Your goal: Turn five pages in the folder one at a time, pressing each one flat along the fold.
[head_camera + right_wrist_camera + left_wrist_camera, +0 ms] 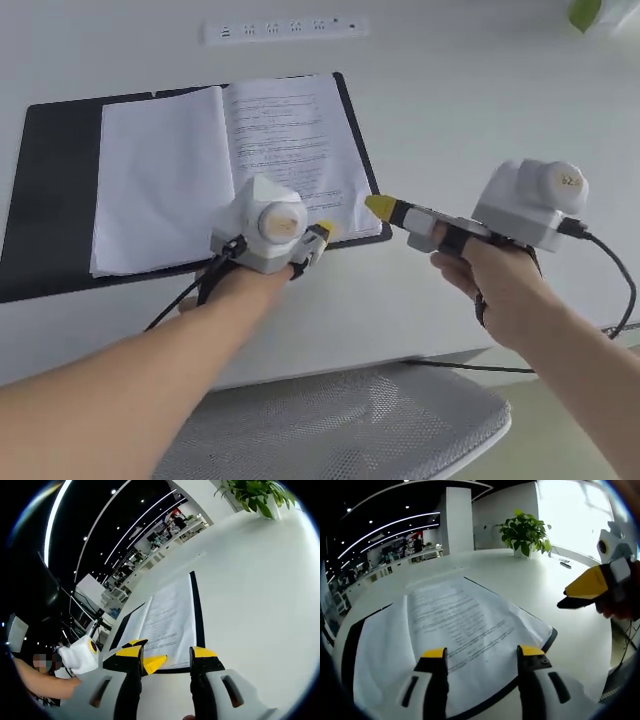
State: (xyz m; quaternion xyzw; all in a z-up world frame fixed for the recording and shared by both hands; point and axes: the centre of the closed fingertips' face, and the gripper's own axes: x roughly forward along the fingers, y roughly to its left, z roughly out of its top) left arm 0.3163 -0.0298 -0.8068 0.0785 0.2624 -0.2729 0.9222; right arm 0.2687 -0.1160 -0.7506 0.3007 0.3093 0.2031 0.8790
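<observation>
A black folder (50, 200) lies open on the white table, with a blank page (160, 180) on its left and a printed page (290, 140) on its right. My left gripper (322, 233) hovers open over the printed page's near right corner; in the left gripper view its jaws (482, 652) stand apart above the printed page (460, 615). My right gripper (382, 207) is open just right of the folder's edge, pointing left at it, with nothing between its jaws (167, 652). It enters the left gripper view as the yellow-tipped right gripper (587, 585).
A white power strip (285, 28) lies at the table's far edge. A grey mesh chair (350, 420) sits below the near edge. A potted plant (525, 530) stands far back on the table. Cables trail from both grippers.
</observation>
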